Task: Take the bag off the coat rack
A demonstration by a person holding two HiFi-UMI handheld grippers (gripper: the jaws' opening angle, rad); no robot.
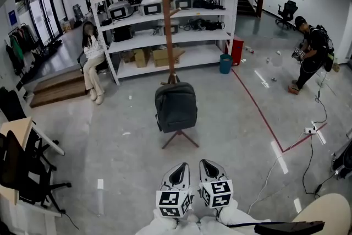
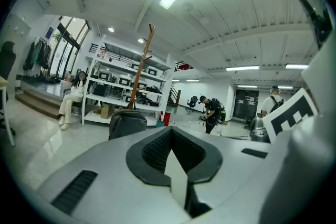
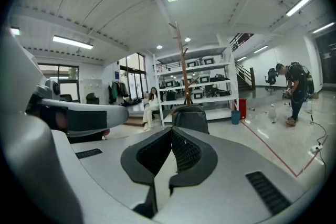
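A dark grey backpack (image 1: 176, 106) hangs low on a tall wooden coat rack (image 1: 167, 19) standing on the concrete floor. My left gripper (image 1: 177, 173) and right gripper (image 1: 212, 169) sit side by side at the bottom of the head view, well short of the bag, both pointing toward it. Each is shut with nothing between its jaws. In the left gripper view the backpack (image 2: 127, 122) and rack (image 2: 140, 68) show just beyond the shut left gripper (image 2: 170, 131). Beyond the shut right gripper (image 3: 171, 129), the right gripper view has the bag (image 3: 190, 117) under the rack (image 3: 181, 60).
White shelving (image 1: 220, 36) with equipment stands behind the rack, and a person (image 1: 93, 60) sits at its left. Another person (image 1: 311, 52) bends over at far right. An office chair (image 1: 22, 168) stands at left. Red floor tape (image 1: 258, 113) and cables (image 1: 311, 157) run at right.
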